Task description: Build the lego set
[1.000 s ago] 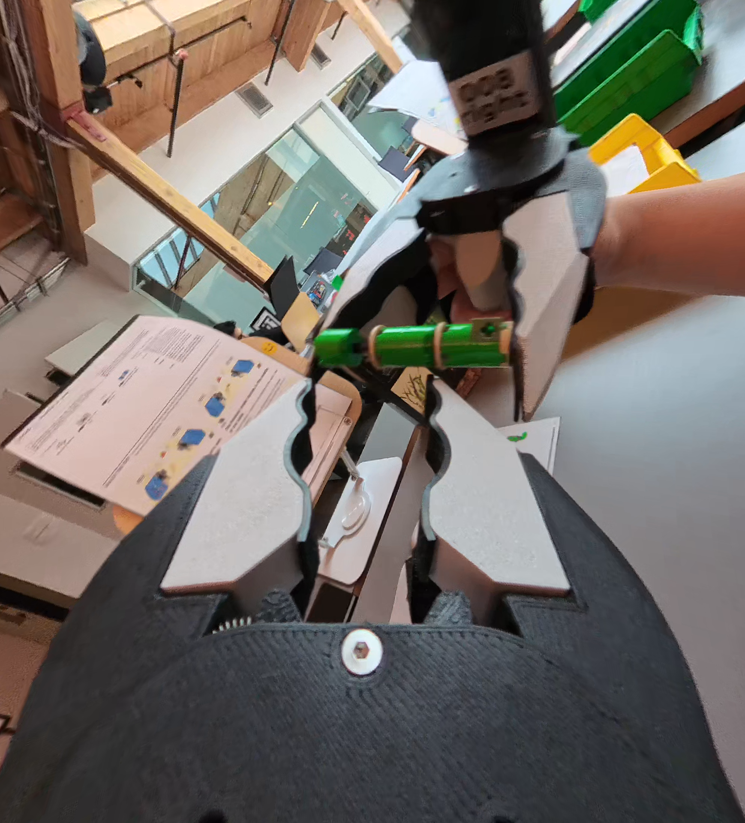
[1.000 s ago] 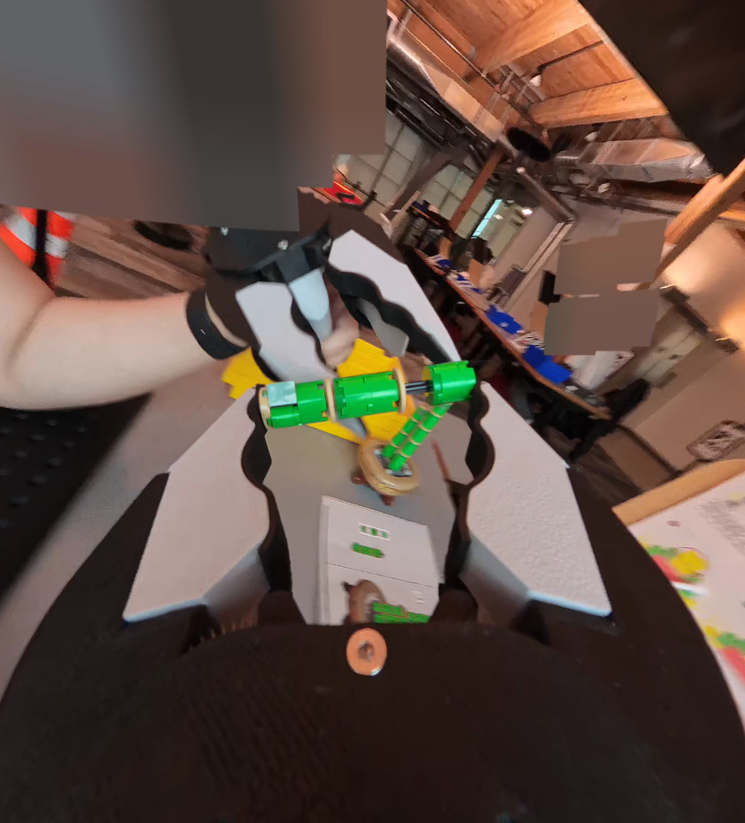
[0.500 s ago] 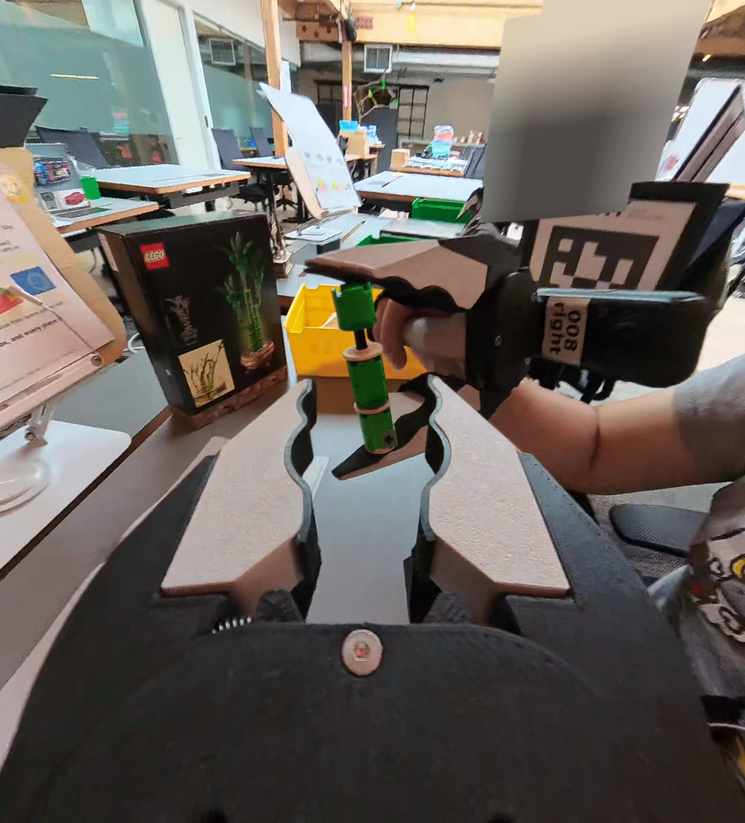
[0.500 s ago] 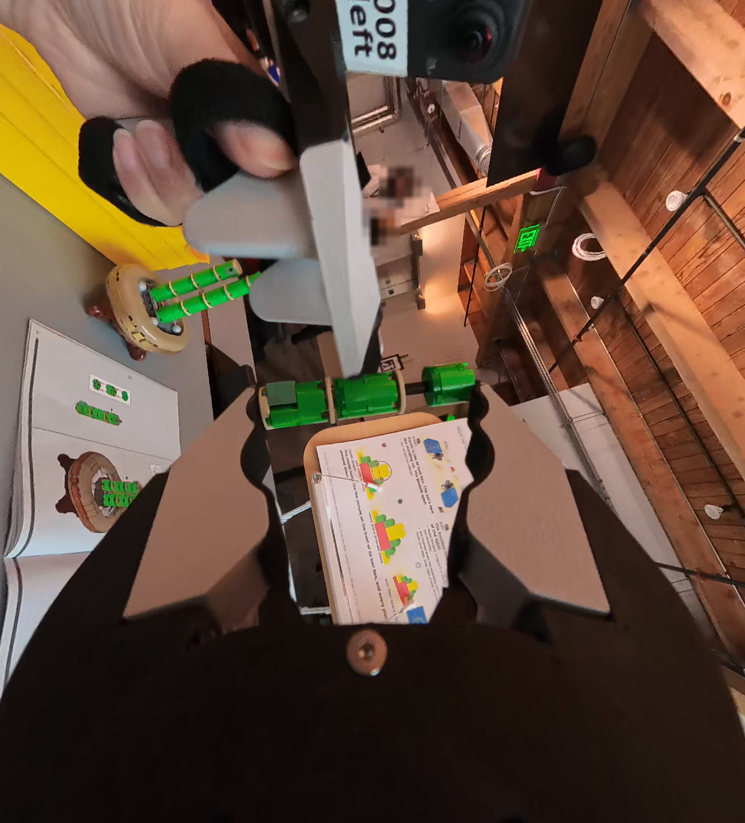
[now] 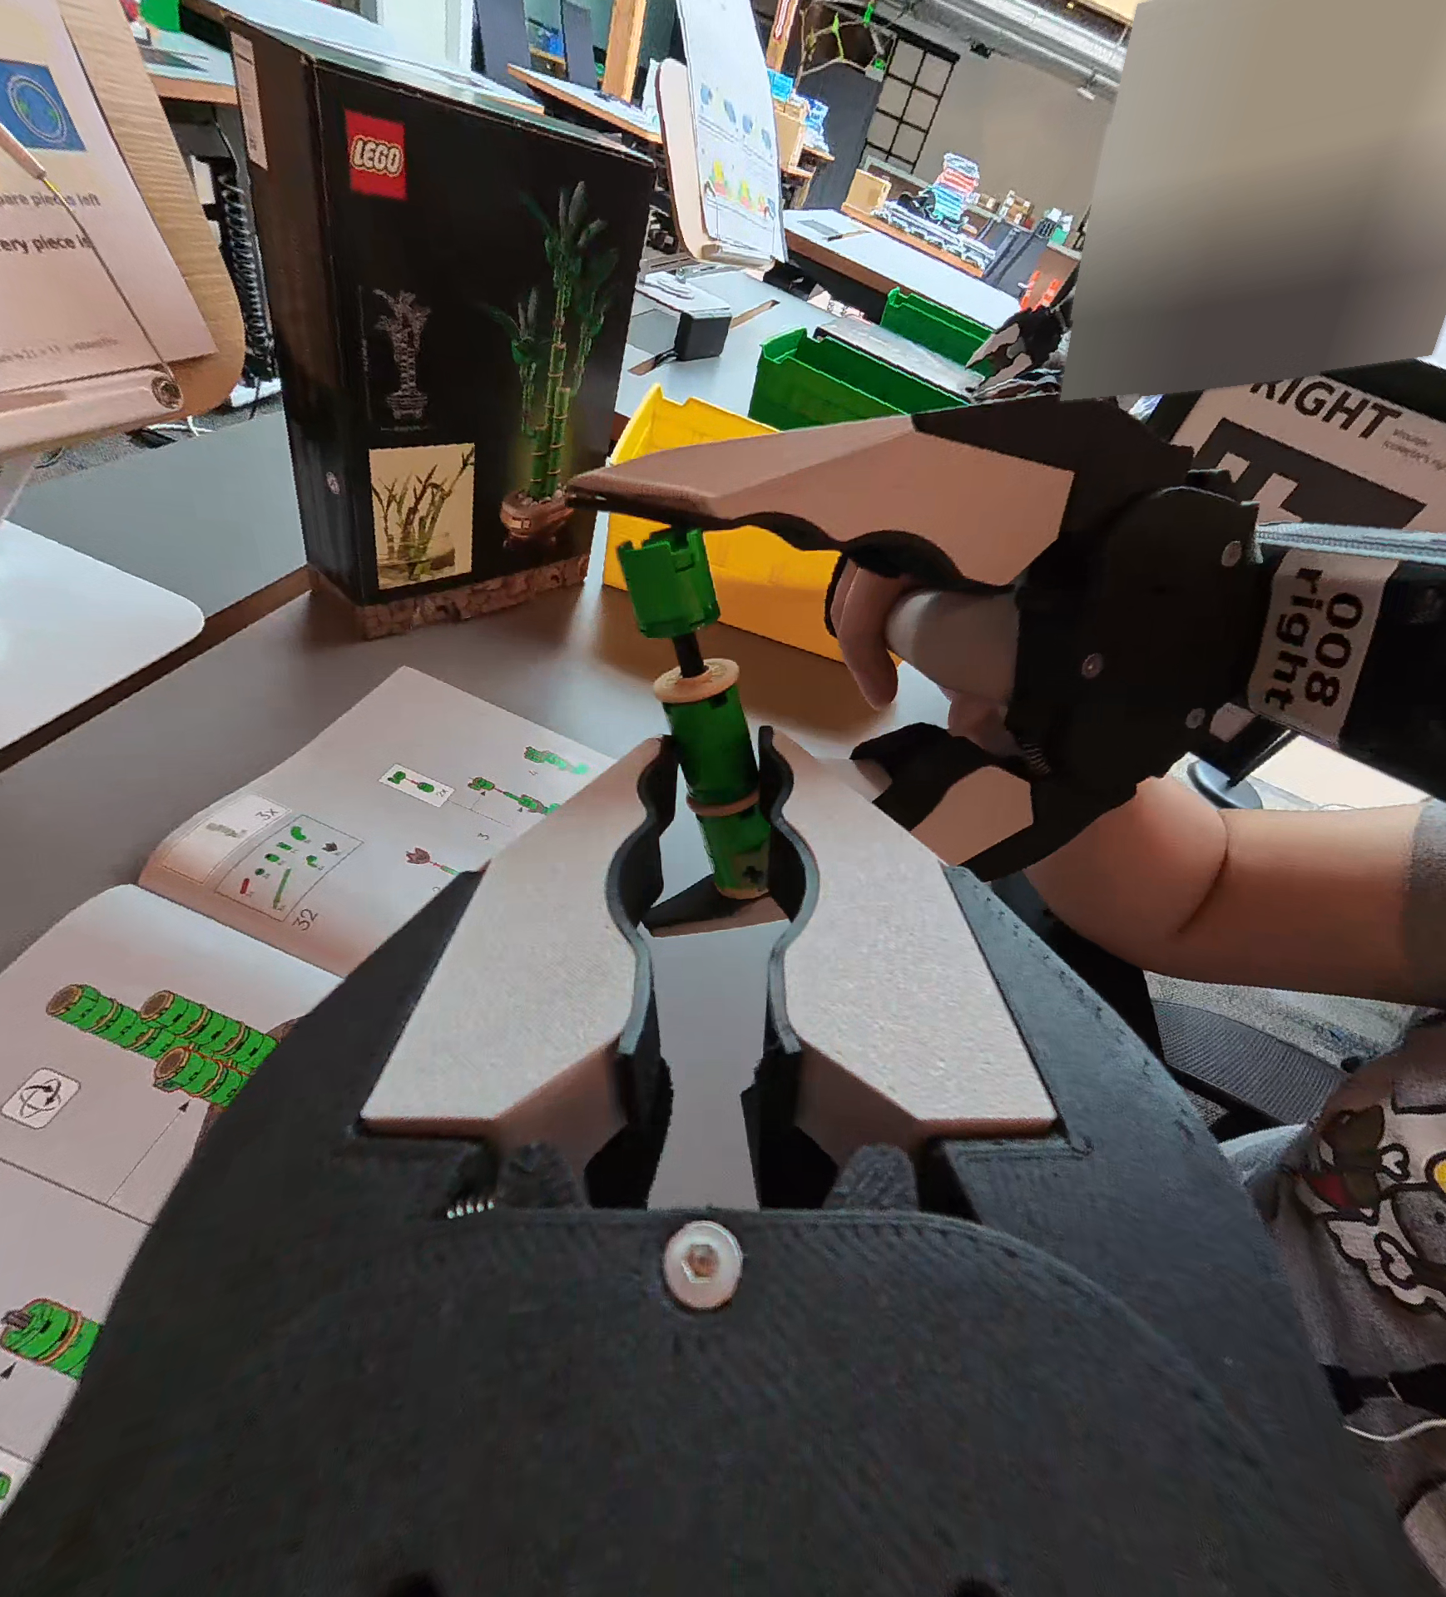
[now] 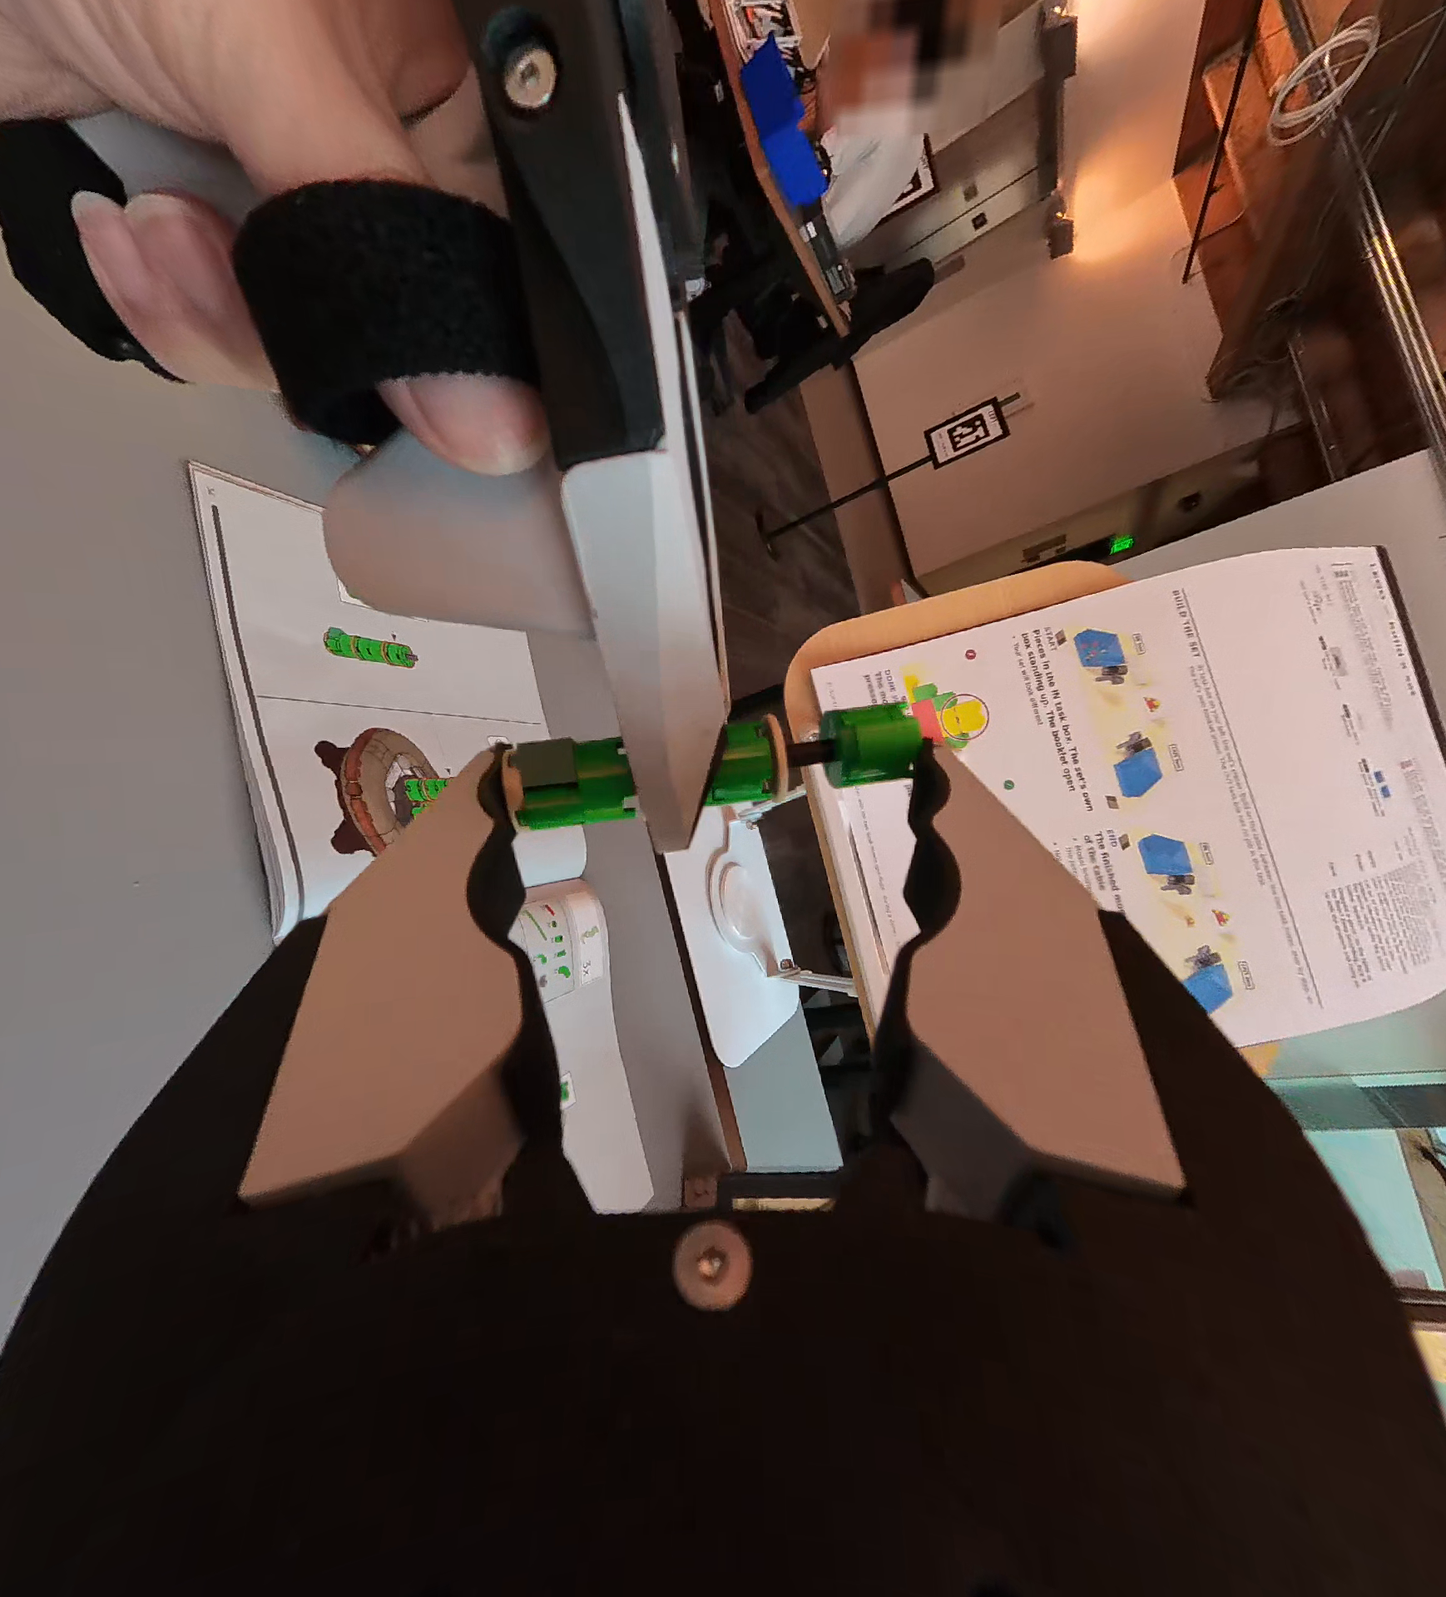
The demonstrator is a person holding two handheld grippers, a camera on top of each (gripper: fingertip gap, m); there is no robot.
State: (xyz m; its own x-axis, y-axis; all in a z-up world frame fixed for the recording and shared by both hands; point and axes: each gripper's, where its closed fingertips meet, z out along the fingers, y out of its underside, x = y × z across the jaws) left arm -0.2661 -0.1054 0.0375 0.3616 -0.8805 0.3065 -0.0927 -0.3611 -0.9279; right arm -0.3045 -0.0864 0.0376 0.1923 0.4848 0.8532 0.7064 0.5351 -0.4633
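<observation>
**Two tools on one green stalk**

Two tools grip the same stalk (image 5: 707, 752), a green rod of stacked cylinders with tan rings and a dark axle showing between the top piece and the rest. The left tool (image 5: 713, 778) has its jaws nearly closed around the stalk's middle, the notched inner edges touching the green on both sides. The right tool (image 6: 707, 769) clamps the stalk lengthwise, one finger on each end, jaws spread about as wide as the stalk is long. In the left wrist view the stalk stands nearly upright, tilted slightly, with the right tool's upper finger (image 5: 789, 493) pressing on the top green cap and the lower finger under the base. In the right wrist view a finger of the left tool (image 6: 659, 674) crosses in front of the stalk's middle, with a hand (image 6: 209, 173) in black straps behind it.

Below the stalk, held above the dark surface (image 5: 184, 691), lies an open booklet (image 5: 339, 855) showing green stalk steps. Behind it stands the set's black box (image 5: 434, 346), with a yellow bin (image 5: 728, 536) beside it and green bins (image 5: 840, 380) farther back. A printed sheet on a stand (image 6: 1221, 795) sits at the left of the surface.
</observation>
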